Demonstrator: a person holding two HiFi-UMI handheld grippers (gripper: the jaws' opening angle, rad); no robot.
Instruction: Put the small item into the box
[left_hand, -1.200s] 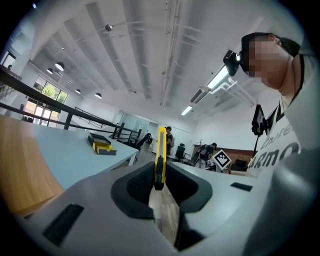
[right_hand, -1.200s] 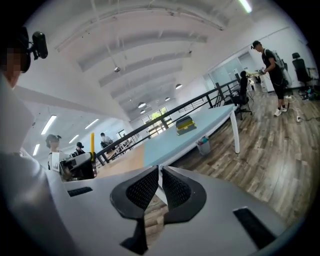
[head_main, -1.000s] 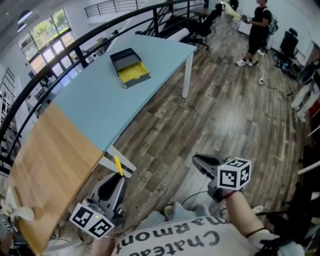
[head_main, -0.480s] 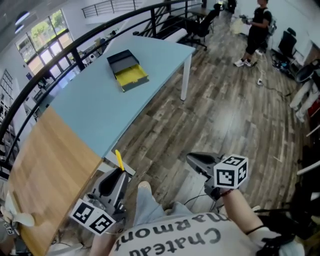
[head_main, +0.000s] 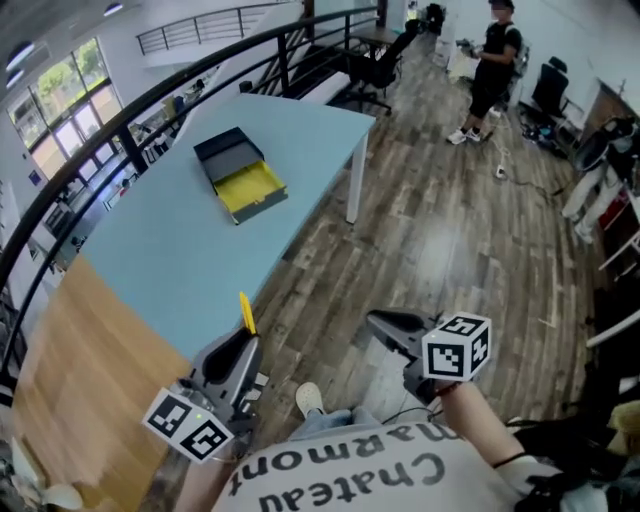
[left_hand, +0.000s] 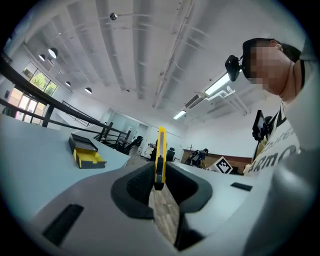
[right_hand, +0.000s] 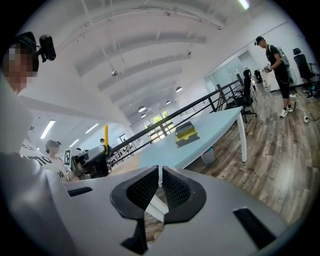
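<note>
A dark box (head_main: 238, 176) with a yellow inside lies open on the light blue table (head_main: 170, 250), far ahead of both grippers. My left gripper (head_main: 243, 338) is shut on a thin yellow item (head_main: 245, 311) that sticks up out of its jaws, just off the table's near edge. In the left gripper view the yellow item (left_hand: 160, 152) stands upright between the pads, with the box (left_hand: 86, 152) small at the left. My right gripper (head_main: 378, 322) hangs over the wooden floor, jaws together with nothing in them. The right gripper view shows the box (right_hand: 186, 133) on the table in the distance.
A black railing (head_main: 150, 100) runs behind the table. A wooden tabletop (head_main: 80, 400) adjoins the blue one at the left. A person (head_main: 490, 70) stands far back by office chairs (head_main: 380, 65). My shoe (head_main: 308, 398) shows on the floor.
The view has shifted: table and box sit lower and nearer in the picture. Both grippers came forward a little, the left still holding the yellow item. A shoe has come into view.
</note>
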